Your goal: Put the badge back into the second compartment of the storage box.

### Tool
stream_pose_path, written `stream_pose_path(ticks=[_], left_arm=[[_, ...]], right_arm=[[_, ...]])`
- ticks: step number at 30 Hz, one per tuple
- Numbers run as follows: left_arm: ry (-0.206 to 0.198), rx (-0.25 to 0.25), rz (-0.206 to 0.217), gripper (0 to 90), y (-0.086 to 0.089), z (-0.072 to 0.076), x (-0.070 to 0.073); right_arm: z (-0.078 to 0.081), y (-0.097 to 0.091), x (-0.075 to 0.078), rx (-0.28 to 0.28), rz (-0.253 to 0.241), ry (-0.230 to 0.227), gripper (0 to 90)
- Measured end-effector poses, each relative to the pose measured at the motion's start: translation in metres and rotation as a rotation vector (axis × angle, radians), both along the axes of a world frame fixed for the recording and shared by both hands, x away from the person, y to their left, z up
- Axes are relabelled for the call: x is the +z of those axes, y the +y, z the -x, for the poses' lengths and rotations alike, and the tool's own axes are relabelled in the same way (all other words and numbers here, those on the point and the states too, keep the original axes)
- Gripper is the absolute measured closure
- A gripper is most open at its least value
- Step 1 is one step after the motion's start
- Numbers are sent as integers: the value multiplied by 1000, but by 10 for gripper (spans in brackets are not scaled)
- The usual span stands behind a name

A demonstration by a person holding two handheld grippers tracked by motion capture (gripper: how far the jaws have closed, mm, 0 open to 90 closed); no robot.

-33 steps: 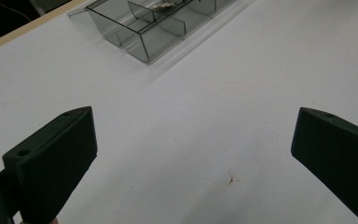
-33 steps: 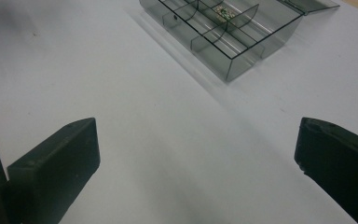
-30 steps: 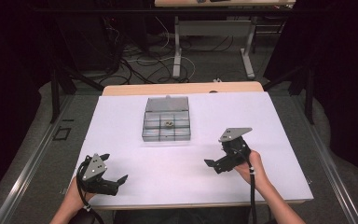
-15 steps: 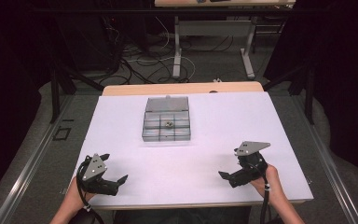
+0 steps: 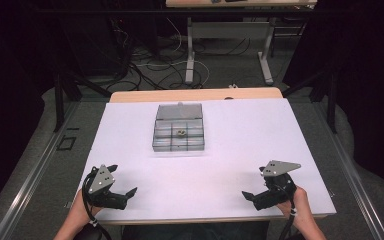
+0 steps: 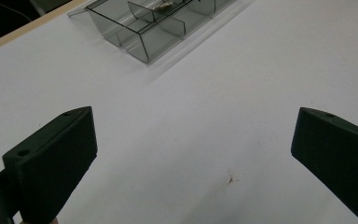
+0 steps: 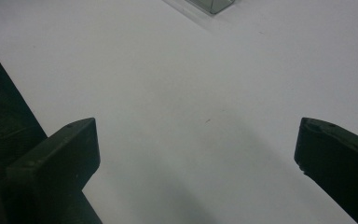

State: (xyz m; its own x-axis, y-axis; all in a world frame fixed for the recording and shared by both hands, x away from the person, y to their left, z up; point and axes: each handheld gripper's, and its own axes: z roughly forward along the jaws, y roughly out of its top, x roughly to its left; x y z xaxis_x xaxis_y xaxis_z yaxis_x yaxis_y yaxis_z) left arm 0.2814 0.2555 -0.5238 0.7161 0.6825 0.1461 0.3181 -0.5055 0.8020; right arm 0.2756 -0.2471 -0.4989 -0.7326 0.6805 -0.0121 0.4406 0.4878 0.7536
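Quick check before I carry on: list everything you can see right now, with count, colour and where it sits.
Table: one, white top with a wooden strip along the far edge, centre of the high view.
Compartment box: one, clear grey plastic, lid open, on the far middle of the table; also at the top of the left gripper view.
Small item: one, pale, in a middle compartment of the box; too small to identify.
Second table: one, wooden top, grey legs, beyond the first.
Cables: several, dark and white, on the floor behind the table.
Left gripper: one, black, near left edge, jaws wide apart, nothing between.
Right gripper: one, black, near right edge, jaws wide apart, nothing between.
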Motion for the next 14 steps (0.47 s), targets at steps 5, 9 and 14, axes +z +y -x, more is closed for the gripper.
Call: stream_pose_path(ticks=[5,9,14], left_arm=[[1,2,4,5,0,0,0],[1,2,2,5,0,0,0],[2,-1,0,6,0,-1,0]], right_arm=[[6,-2,-2,-11,-5,-5,0],[9,-3,-2,-4,0,-2,0],[11,-5,-3,10,-14,-19,0]])
